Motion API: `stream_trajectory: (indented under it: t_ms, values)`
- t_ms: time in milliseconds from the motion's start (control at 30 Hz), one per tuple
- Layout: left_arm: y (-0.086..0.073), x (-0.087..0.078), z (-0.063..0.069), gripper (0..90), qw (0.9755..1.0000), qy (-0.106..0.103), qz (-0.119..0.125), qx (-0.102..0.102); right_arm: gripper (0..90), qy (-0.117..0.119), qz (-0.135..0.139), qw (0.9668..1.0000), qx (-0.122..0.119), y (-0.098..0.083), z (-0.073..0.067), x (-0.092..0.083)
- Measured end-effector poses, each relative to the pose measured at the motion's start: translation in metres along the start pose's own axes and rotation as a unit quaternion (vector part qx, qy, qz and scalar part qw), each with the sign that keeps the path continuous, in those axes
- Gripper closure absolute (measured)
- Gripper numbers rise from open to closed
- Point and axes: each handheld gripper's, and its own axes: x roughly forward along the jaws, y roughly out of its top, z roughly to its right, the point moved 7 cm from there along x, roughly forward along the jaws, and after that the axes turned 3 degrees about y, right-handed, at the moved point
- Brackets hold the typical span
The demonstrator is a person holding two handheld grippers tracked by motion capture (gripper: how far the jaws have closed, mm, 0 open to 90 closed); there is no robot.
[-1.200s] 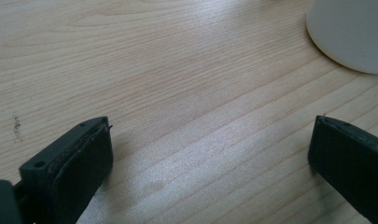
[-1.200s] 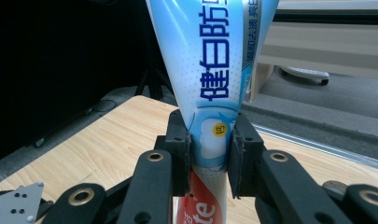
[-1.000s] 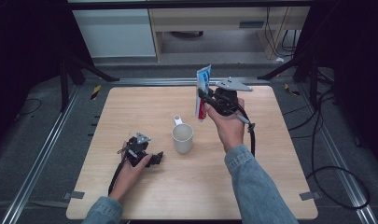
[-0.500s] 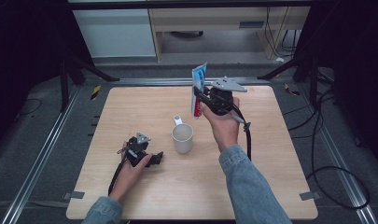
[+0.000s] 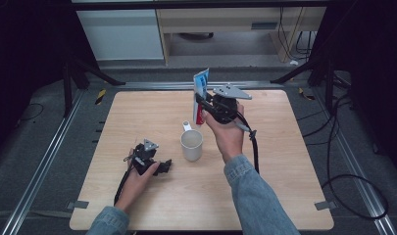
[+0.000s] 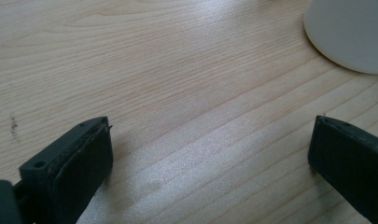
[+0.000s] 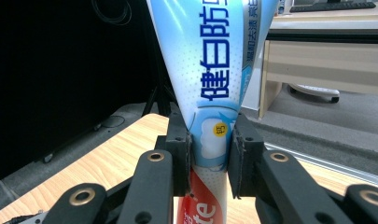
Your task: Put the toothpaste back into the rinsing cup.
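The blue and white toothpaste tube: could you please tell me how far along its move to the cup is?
Done: the right gripper has its jaws shut on the blue and white toothpaste tube, lifted upright above the wooden table. In hand: carrying it near the white cup. Left: probably lowering it in. The left gripper rests open.

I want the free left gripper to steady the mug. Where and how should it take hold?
Probably the mug by its wall, coming level from the left gripper's side: it stands upright, its handle points away toward the far edge, and the open jaws look wide enough.
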Motion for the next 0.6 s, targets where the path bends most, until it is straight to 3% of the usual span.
stream_trajectory:
  t_ms: [600]
  values:
    - [0.0, 0.0, 0.0, 0.0, 1.0, -0.001, 0.0, 0.0, 73.3, 0.011, -0.001, 0.9998, 0.014, -0.022, -0.015, 0.005]
